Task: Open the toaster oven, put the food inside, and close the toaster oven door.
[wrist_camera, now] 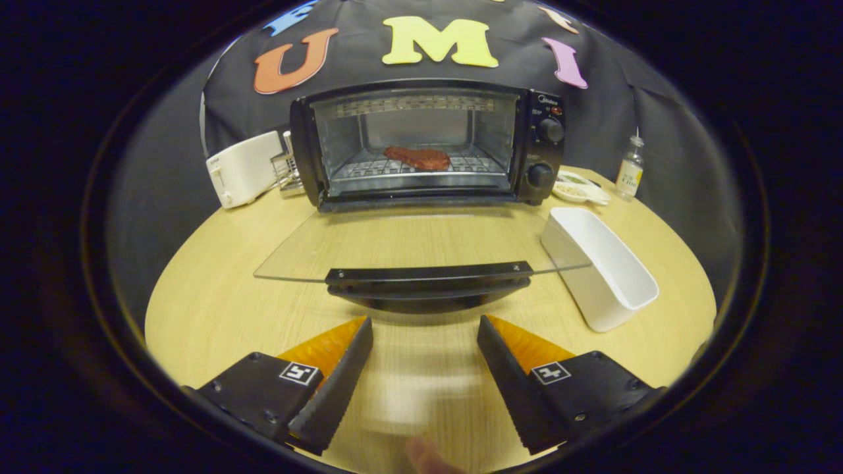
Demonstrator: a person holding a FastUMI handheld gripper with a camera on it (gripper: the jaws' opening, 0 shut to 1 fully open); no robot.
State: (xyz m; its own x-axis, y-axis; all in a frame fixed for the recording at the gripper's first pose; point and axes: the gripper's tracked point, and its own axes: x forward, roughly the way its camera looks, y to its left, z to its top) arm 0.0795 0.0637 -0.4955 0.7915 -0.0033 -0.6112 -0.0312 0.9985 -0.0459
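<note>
Gripper view: black toaster oven with glass door [421, 141] stands at back of round light-wood table [217, 296]. Door [421, 247] lies folded down flat toward fingers, black handle [428, 280] just ahead of them. Reddish-brown steak-shaped food piece [418, 158] rests on wire rack inside oven. Gripper [425, 336] spread wide, nothing between fingers. White oblong plastic bin [602, 266] right of door; white toaster [244, 168] left of oven; small glass bottle [630, 168] far right.
</note>
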